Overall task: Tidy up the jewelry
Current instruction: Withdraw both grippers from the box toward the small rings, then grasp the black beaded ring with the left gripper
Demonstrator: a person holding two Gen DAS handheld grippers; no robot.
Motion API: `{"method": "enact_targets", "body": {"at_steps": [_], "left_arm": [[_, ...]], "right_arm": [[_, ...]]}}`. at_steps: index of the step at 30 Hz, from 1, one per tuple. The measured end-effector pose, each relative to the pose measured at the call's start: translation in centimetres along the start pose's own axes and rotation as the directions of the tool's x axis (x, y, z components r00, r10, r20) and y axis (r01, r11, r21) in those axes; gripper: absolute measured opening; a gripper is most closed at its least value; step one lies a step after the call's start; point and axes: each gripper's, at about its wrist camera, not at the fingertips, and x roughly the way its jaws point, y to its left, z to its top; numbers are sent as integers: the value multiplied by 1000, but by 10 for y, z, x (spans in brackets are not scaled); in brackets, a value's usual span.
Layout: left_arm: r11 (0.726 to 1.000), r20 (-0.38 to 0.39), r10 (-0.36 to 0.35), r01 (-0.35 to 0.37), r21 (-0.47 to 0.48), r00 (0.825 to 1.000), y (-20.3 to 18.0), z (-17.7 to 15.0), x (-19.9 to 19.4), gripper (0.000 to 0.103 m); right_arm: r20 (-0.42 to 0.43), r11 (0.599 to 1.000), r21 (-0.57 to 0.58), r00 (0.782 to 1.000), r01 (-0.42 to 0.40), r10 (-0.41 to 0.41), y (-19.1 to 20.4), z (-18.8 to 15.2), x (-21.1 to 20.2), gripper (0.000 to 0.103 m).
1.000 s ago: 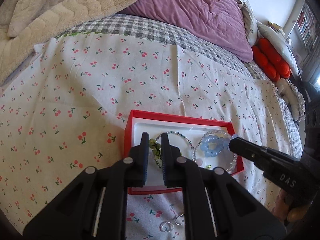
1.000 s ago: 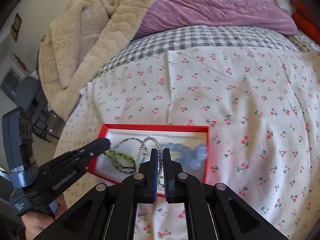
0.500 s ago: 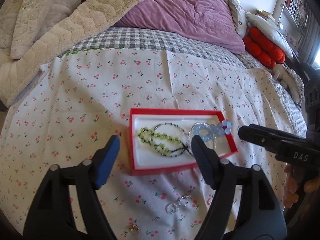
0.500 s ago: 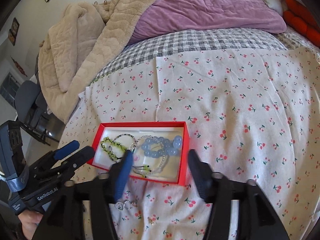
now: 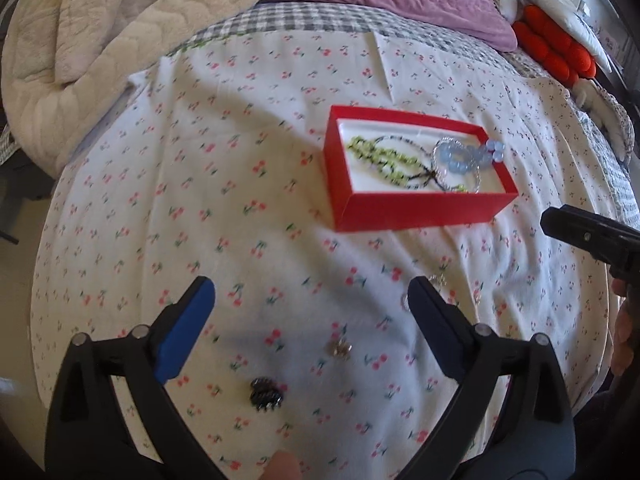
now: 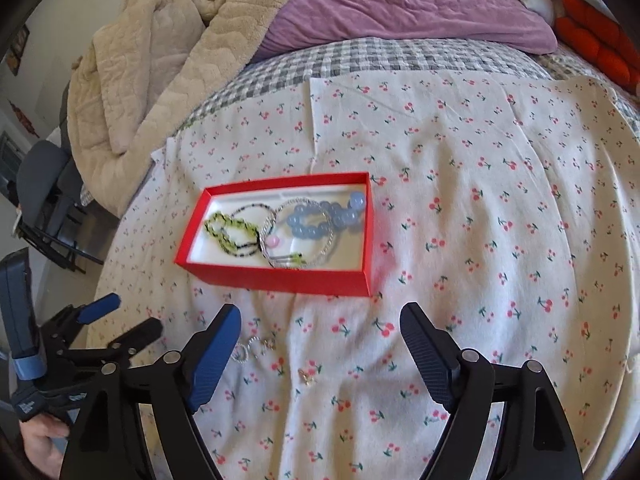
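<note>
A red box (image 5: 416,204) (image 6: 280,280) sits on the cherry-print cloth. It holds a green bead bracelet (image 5: 376,158) (image 6: 230,228), a blue bead bracelet (image 5: 460,158) (image 6: 320,218) and a silver bracelet (image 6: 304,240). My left gripper (image 5: 309,284) (image 6: 130,314) hangs over the cloth short of the box. Its jaws are opening, with nothing between them. My right gripper (image 6: 320,312) (image 5: 580,232) is just before the box front, jaws also opening and empty. Loose on the cloth lie a dark clip (image 5: 266,394), a small gold piece (image 5: 338,347) (image 6: 307,374) and silver rings (image 6: 250,348).
A beige quilted blanket (image 6: 152,80) and a purple duvet (image 6: 400,4) are heaped at the far side over a grey gingham sheet (image 6: 360,60). Orange cushions (image 5: 556,50) lie far right. A dark chair (image 6: 40,184) stands off the bed's left edge.
Both grippers were shut down at the bracelets in the box. Both have since spread wide and drawn back toward the near side, and the bracelets lie in the box.
</note>
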Motion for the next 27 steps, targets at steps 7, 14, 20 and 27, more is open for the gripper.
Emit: {"method": "enact_targets", "body": {"at_steps": [7,14,20,27], "left_arm": [[1000,-13,9,-9,-2,1000,17,-26,-16,99],[999,-6,33,-32,11,999,33,-43,-24,99],[1000,-13,9,-9,3,1000,42,-53,-26,99],[1000,-32,-10,10,17,999,47,-69,-24,99]], "right_arm": [[-67,999,-28,997,33,-35,3,-21,0,85],[-117,996,-72,992,44,-52,5,-40,3,85],[-149,994,-93,986,58,-71,5,-49,9,85],[-193,992,-126,980,24,-48,8,-58,13,85]]}}
